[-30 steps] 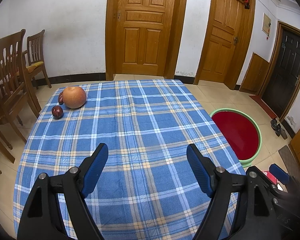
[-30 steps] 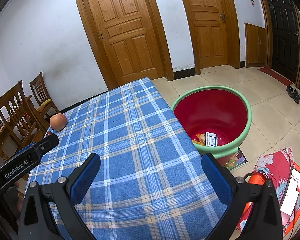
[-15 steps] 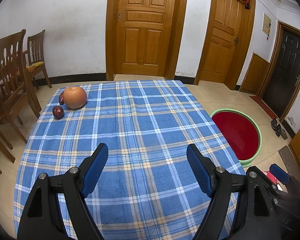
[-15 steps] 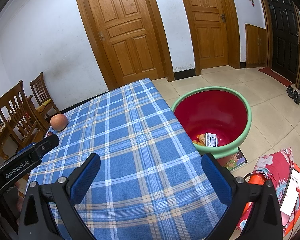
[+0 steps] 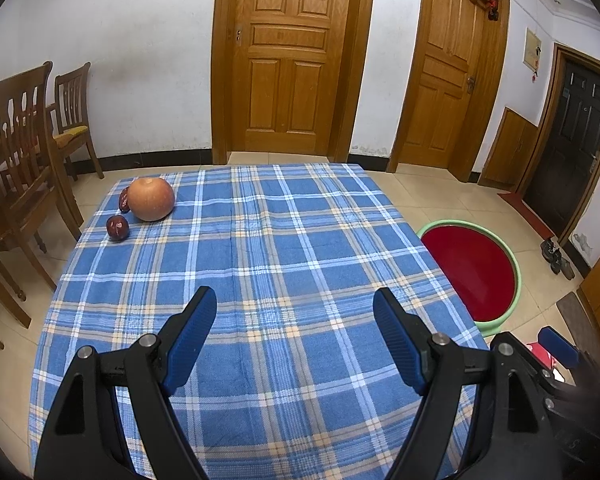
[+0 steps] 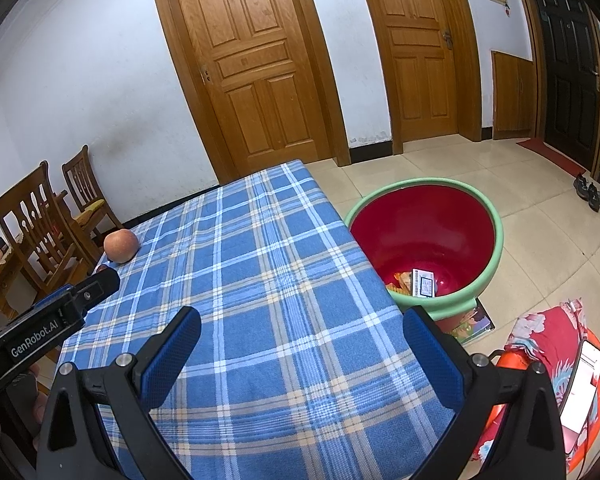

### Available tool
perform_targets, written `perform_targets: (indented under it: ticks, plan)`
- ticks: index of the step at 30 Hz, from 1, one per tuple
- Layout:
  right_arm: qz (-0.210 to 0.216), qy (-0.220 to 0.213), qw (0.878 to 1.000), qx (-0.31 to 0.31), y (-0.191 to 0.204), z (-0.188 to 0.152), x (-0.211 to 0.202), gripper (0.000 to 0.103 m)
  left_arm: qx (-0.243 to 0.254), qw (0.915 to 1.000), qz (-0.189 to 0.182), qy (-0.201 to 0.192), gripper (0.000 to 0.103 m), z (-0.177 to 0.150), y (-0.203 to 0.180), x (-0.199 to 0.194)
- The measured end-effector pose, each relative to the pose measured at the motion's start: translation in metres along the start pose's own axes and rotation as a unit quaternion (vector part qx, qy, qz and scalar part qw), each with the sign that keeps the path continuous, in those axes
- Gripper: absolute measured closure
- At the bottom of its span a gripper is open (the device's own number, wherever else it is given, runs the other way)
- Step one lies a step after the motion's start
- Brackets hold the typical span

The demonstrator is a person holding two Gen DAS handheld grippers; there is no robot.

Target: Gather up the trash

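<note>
Left gripper (image 5: 294, 308) fingers spread wide, holding nothing, above plaid surface (image 5: 260, 248). Right gripper (image 6: 300, 334) likewise wide apart, nothing held. Basin (image 6: 482, 280) on floor beside surface; trash (image 6: 414, 283) lies at its bottom. Apple (image 5: 152, 199) and two dates (image 5: 117, 228) at far left corner.

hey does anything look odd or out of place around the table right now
Nothing looks spilled or damaged. One oddity: the red basin holding the trash sits on a book on the floor. An apple and two small dark fruits remain on the tablecloth.
</note>
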State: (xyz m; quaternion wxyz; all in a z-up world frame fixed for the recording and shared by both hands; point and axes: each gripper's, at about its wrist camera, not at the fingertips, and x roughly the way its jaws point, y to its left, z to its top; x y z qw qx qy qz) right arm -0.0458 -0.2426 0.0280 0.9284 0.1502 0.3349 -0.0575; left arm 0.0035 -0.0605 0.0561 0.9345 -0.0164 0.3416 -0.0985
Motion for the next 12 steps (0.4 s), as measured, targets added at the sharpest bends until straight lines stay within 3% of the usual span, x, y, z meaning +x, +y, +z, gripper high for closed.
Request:
perform_targets:
  ticks: [12]
  plan:
    - [0.003,-0.008,1.000,-0.004,0.0018,0.0023,-0.0043,0.000,0.000,1.0000,0.001,-0.009,0.023,-0.0005,0.0001,-0.0079]
